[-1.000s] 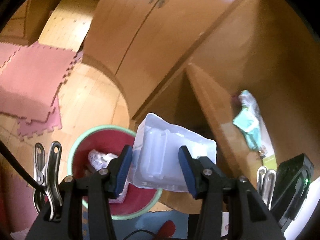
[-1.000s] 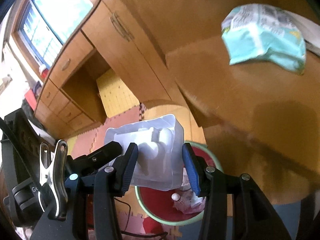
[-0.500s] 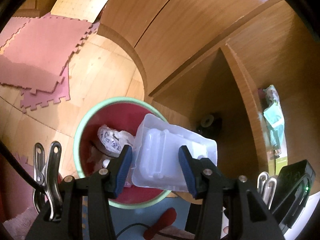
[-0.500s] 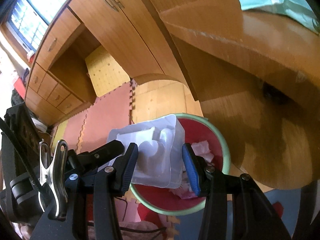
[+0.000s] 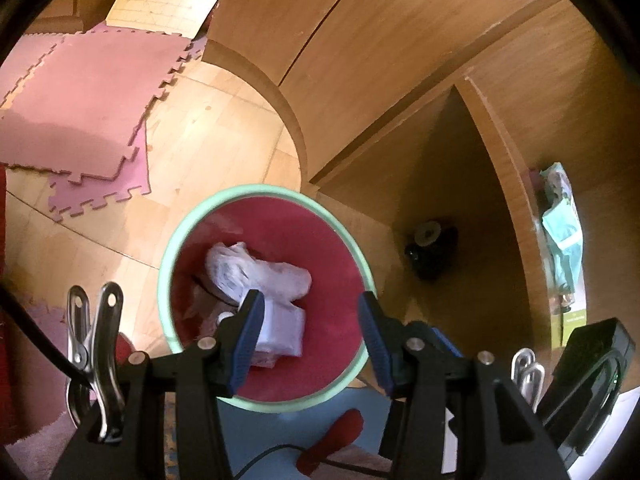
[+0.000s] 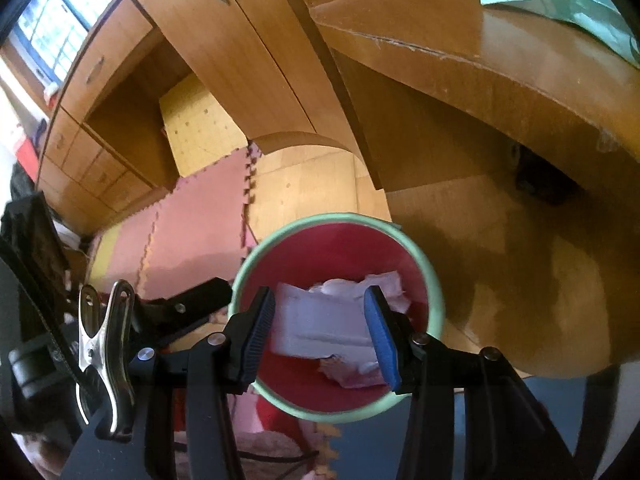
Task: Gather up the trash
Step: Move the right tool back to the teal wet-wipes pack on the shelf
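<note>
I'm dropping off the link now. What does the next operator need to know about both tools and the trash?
Left tool: open, empty, above the bin.
Right tool: open, nothing gripped, also over the bin.
Done: the clear plastic tray lies inside the bin on crumpled white wrappers.
Left: a teal packet sits on the desk; collect it if it counts as trash.
</note>
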Action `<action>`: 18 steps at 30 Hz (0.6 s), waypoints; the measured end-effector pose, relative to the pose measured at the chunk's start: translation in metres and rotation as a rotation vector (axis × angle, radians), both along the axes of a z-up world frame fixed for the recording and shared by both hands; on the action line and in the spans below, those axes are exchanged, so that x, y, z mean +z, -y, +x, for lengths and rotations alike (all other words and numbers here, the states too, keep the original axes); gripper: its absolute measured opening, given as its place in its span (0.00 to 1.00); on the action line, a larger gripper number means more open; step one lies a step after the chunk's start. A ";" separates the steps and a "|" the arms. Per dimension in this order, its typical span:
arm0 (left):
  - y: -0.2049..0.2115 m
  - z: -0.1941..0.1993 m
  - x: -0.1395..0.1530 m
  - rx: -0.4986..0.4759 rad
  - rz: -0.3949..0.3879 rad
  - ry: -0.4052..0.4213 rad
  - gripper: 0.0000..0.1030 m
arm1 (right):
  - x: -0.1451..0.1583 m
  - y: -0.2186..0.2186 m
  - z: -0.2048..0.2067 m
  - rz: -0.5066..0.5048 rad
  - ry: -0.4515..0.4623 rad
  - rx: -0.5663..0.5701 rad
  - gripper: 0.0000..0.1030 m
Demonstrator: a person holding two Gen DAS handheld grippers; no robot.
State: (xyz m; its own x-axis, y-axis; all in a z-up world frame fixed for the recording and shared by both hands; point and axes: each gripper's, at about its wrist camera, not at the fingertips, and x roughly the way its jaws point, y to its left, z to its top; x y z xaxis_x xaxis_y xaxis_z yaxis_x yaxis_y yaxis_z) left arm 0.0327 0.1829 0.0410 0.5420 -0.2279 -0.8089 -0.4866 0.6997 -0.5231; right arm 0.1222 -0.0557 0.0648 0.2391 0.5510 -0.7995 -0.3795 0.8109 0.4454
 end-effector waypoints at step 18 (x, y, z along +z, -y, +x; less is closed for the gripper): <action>0.018 -0.011 0.043 -0.097 0.190 0.066 0.58 | 0.030 0.027 -0.037 0.038 0.109 0.133 0.46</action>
